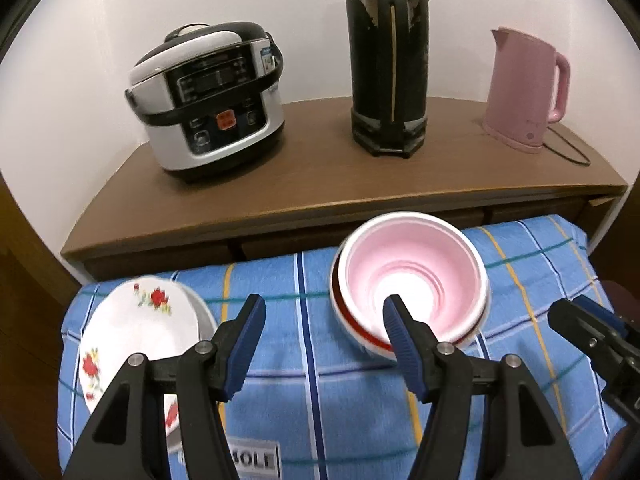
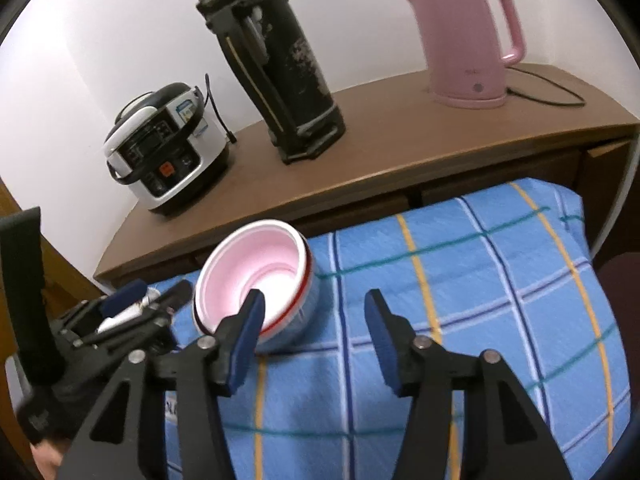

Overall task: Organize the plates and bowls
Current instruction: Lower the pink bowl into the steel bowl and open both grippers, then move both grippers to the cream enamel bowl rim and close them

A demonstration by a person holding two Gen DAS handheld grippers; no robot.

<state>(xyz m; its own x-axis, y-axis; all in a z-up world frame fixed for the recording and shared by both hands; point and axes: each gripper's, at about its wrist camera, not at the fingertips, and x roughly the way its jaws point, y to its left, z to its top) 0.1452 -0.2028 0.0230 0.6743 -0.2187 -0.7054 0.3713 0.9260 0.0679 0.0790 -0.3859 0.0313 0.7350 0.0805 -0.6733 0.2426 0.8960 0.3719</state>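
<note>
While both claws hang spread and empty over the blue checked cloth, I read the job as between grips: plates gathered at one end, bowls nested in the middle. At far left lies the plate with red flowers, flat on the cloth; a second rim seems to show beneath it, though I cannot be sure. Part of it is hidden behind my left claw, whose fingers stand well apart, holding nothing. Its right finger crosses in front of the bowls, a pink one sitting inside a white, red-banded one, tipped toward the camera; I cannot tell whether the pad touches the rim. From the other wrist, my right claw is likewise wide open, its left finger overlapping the near edge of the bowls, the rest of it over bare cloth to their right. Behind, on the counter, stand a cooker, a black flask and a pink kettle, well apart from the dishes. My guess for the next move: close one claw on the bowls' near rim and right or shift the stack, gently, since the soft cloth may let it roll.
</note>
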